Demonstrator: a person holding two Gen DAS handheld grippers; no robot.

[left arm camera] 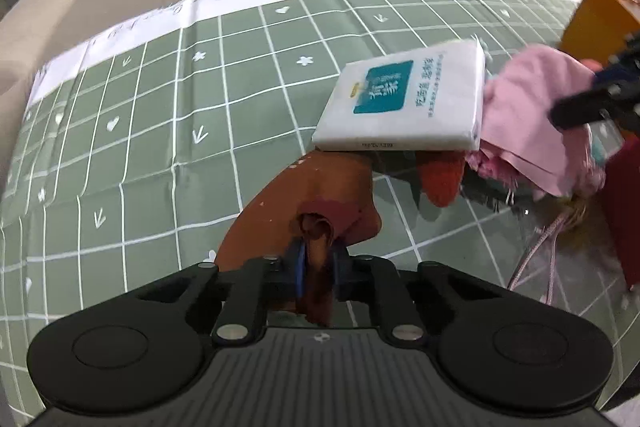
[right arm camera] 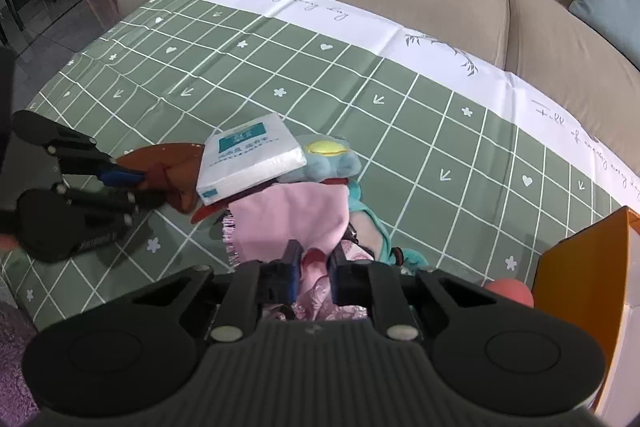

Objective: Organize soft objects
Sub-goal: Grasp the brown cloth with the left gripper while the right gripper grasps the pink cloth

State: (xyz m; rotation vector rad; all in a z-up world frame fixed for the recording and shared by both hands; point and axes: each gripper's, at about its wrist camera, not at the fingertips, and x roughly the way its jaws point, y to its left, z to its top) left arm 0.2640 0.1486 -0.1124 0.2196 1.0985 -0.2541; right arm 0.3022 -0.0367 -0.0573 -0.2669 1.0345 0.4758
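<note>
**Both grippers clamp onto the pile**

While the soft things lie heaped near the front edge of the table [right arm camera: 360, 75], each gripper takes its own piece so the tangle can be pulled apart. Farthest left, the left gripper [left arm camera: 318, 267] has its jaws closed on a fold of the brown cloth [left arm camera: 320, 187]; pinching a bunched edge gives a firm hold on thin, limp fabric. That cloth runs under the tissue pack [left arm camera: 408, 99], which lies tilted on top of the heap, so lifting the cloth would likely tip the pack off.

Right of the pack sits the pink cloth [right arm camera: 292, 215], draped over the middle of the pile. The right gripper [right arm camera: 314, 275] comes down steeply with its jaws closed on pink fabric at the near edge, though whether that is the same cloth or a patterned piece beneath it is hard to tell. Behind lies a blue plush toy [right arm camera: 332, 155], partly buried.

At far right stands an orange box [right arm camera: 580, 267], open side toward the pile, probably the place the soft things are meant to go.
</note>
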